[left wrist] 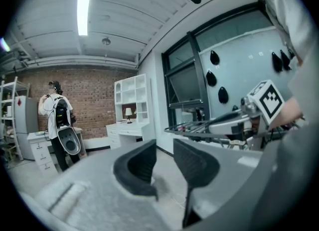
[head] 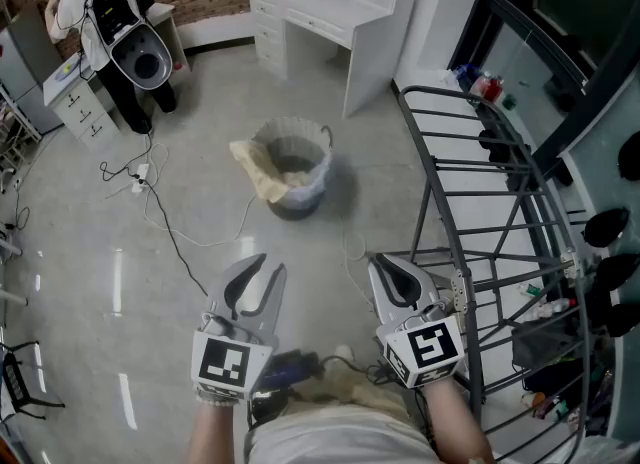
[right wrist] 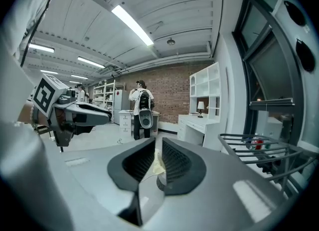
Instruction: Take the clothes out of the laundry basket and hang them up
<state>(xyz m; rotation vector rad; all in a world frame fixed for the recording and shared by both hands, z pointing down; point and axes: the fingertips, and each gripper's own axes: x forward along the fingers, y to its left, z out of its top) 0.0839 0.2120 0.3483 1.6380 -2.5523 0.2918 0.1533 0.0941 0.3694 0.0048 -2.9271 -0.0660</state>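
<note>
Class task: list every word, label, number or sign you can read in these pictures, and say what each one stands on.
No text in any view can be read.
Left marker cube: black-and-white square pattern, no letters.
Right marker cube: a pattern only, too.
Bottles on the metal rack: labels too small to read.

Bare grey floor (head: pixel 300 242) runs open straight to the laundry basket (head: pixel 290 167) at 12 o'clock. A drying rack (head: pixel 470 192) crowds the side from 1 to 4 o'clock, its bars just beside the right gripper (head: pixel 380 262). Loose cables (head: pixel 165 227) trail over the floor at 10 to 11 o'clock. Beyond the basket stands a white desk (head: pixel 320 17). At 11 o'clock, well apart, are a person (head: pixel 105 22) and a drawer cabinet (head: pixel 80 107).
</note>
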